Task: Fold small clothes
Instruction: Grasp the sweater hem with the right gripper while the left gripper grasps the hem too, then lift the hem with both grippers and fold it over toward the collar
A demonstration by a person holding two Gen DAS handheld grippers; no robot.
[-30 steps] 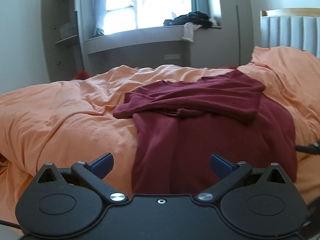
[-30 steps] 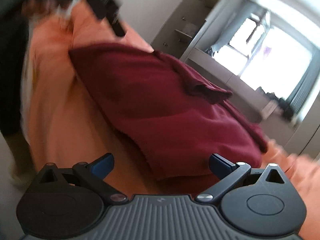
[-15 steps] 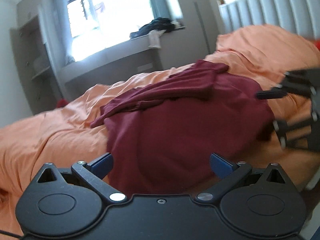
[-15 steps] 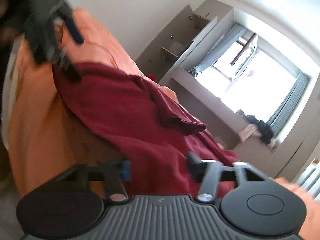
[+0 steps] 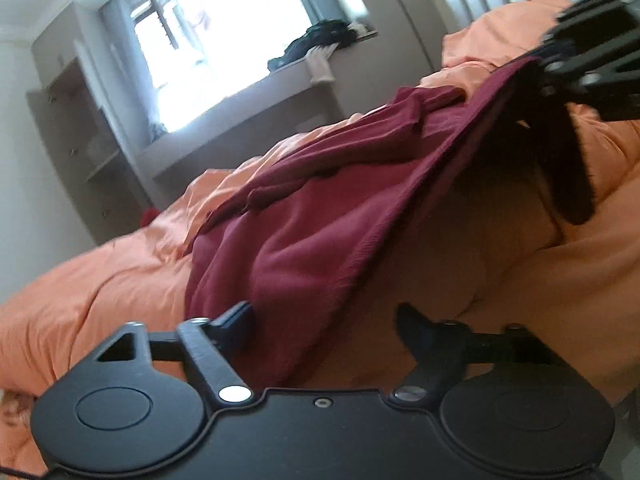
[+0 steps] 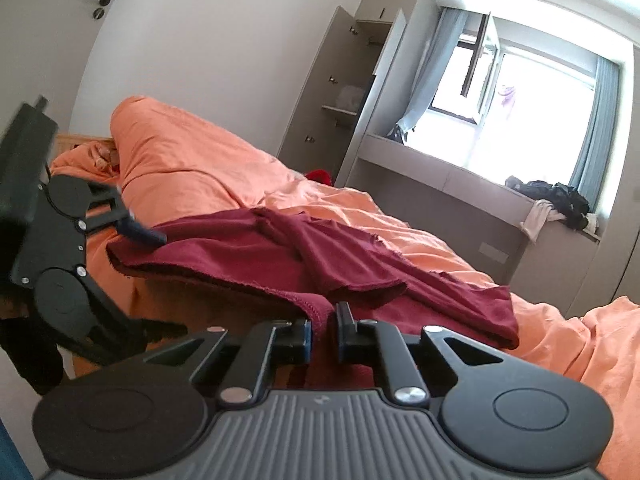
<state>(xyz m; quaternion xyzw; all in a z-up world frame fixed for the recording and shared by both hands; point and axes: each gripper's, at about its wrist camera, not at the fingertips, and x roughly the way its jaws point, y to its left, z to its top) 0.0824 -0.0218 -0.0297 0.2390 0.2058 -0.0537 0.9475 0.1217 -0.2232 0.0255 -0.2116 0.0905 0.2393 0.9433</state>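
Right wrist view shows the right gripper (image 6: 323,330) pinching the hem of the soft, limp maroon shirt (image 6: 320,256) on the bed (image 6: 200,168); the left gripper (image 5: 324,320) is half-closed around the opposite hem corner.

A: The maroon shirt (image 6: 280,256) pinched between the right gripper's (image 6: 322,330) fingers looks like soft matt knit, with a rough stitched hem. Bedsheet (image 6: 192,168) past the fingertips?

B: Plain matt orange cloth, pretty crumpled. The left gripper (image 5: 324,322) is matt black plastic with shiny metal pivot screws; the right one's body is ribbed grey.
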